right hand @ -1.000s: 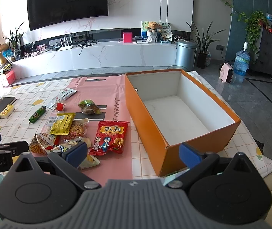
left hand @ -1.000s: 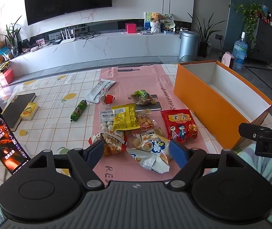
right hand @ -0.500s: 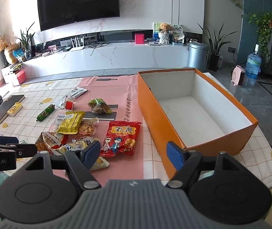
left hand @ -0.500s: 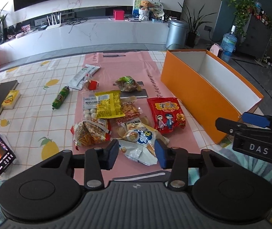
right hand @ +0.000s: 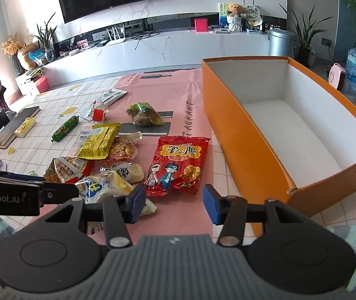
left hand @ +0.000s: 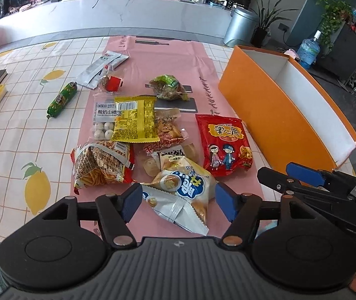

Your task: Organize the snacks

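The left gripper (left hand: 178, 201) is dropping closer over the pile than 1 second ago, its jaws narrower than then yet wider than half a second back, now straddling the white and blue snack bag (left hand: 185, 187) without touching it. The right gripper (right hand: 173, 203) is narrowing too, jaws spread and empty, the red snack packet (right hand: 176, 166) just ahead of them. The orange box (right hand: 242, 130) is sitting empty, right of both. Judging by this, 2 first grabs are being lined up.
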